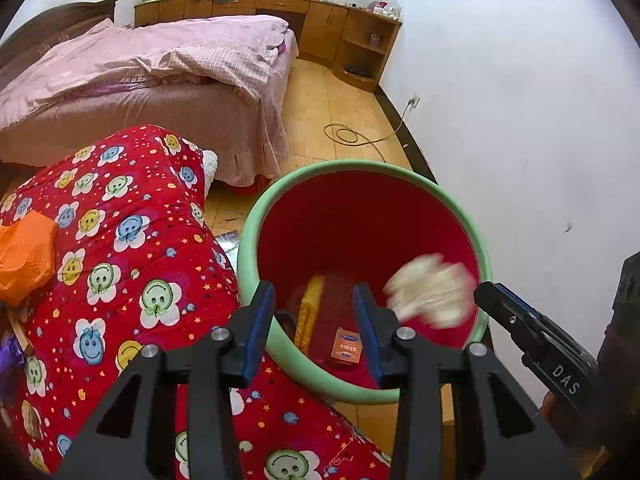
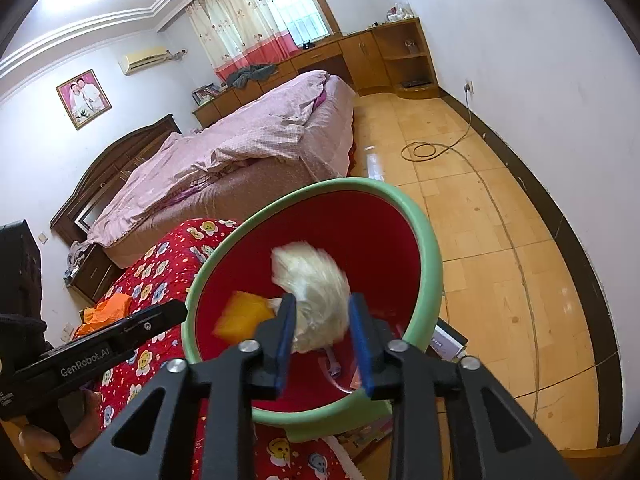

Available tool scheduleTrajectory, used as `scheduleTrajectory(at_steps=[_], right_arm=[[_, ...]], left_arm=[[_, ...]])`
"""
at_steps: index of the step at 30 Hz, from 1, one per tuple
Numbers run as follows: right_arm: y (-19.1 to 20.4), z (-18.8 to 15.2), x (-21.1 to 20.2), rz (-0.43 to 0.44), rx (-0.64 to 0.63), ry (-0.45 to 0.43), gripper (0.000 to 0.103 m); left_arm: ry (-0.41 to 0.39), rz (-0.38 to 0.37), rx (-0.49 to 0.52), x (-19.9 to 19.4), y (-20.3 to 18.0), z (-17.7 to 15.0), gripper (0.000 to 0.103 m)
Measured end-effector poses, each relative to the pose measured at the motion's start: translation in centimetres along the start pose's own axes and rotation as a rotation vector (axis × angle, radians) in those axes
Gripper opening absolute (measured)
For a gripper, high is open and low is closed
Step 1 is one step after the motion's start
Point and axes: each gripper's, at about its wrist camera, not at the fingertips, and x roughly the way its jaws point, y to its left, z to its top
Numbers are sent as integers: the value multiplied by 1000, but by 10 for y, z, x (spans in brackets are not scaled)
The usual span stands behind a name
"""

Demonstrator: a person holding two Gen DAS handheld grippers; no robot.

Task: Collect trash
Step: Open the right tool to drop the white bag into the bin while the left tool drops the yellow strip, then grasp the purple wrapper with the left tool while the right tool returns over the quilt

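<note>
The left tongs (image 1: 314, 330) stand spread and empty over the near rim of the bin (image 1: 256, 216). The right tongs (image 2: 320, 334) are spread too, pinching nothing; the white wad (image 2: 310, 294) shows blurred between and beyond them, inside the bin's mouth. It looks like crumpled tissue: light, soft, crushable, so any bulge would serve as a hold. A yellow piece (image 2: 240, 314) and an orange box (image 1: 346, 346) lie lower in the bin. Left, on the red quilt (image 1: 132, 248), an orange bag (image 1: 26, 260) waits, likely limp and slippery.

Both wrist views angled down, close over bin (image 1: 362, 394) (image 2: 430, 240); share bed (image 1: 224, 116) (image 2: 256, 176).
</note>
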Motion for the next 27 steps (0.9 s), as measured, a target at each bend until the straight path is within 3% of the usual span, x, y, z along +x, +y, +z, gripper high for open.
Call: scheduleTrajectory(at_steps=[12,27], right_arm=[[12,-4,-17,18,4,-31,48],[58,-15,-29,92,-42,-29,55]], left_arm=[[-39,18,-45,-33,26,-10,41],[-81,124,-129,-85,91,-32,41]])
